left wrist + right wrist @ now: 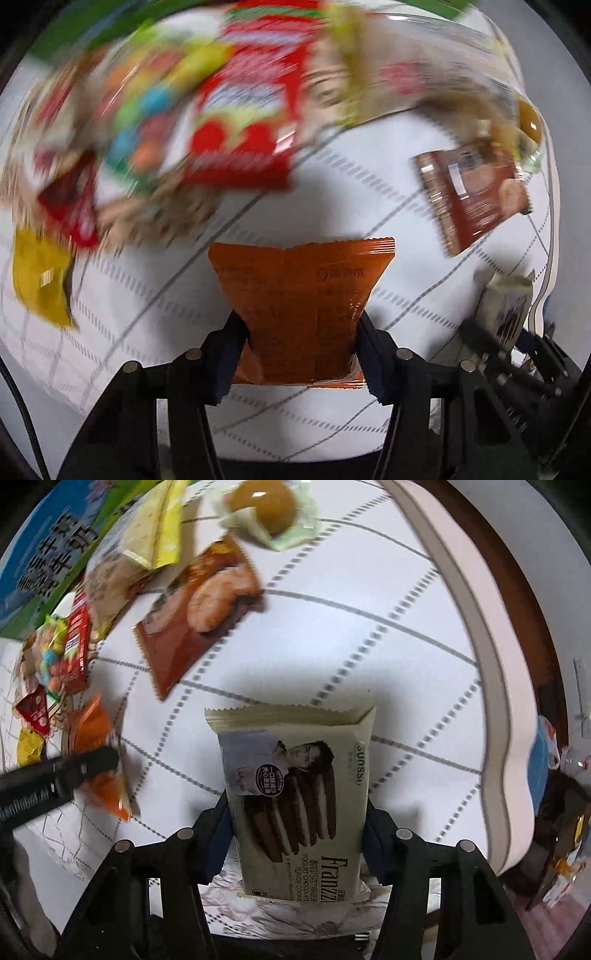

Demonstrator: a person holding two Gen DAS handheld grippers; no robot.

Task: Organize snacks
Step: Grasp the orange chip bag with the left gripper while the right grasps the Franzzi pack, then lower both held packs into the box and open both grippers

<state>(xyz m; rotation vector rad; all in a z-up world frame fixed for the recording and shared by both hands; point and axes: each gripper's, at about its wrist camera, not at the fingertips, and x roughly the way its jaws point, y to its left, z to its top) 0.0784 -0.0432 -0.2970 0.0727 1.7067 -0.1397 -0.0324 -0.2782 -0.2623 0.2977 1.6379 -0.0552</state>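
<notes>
Both views are brightly and evenly lit from overhead, and the white cloth with grey dashed lines (332,177) reads nearly blown out. In the left wrist view, heavy motion blur smears the heap of colourful snack packets (166,122) toward the cloth's far left corner, while the orange foil packet (303,306) stays sharp, with small glints on its crimped foil. In the right wrist view, the cream biscuit packet (295,805) is crisp and casts a soft shadow on the cloth. Glare spots the glossy brown ball-shaped sweet (273,506). Fisheye distortion bends the cloth's lines and darkens the corners.
</notes>
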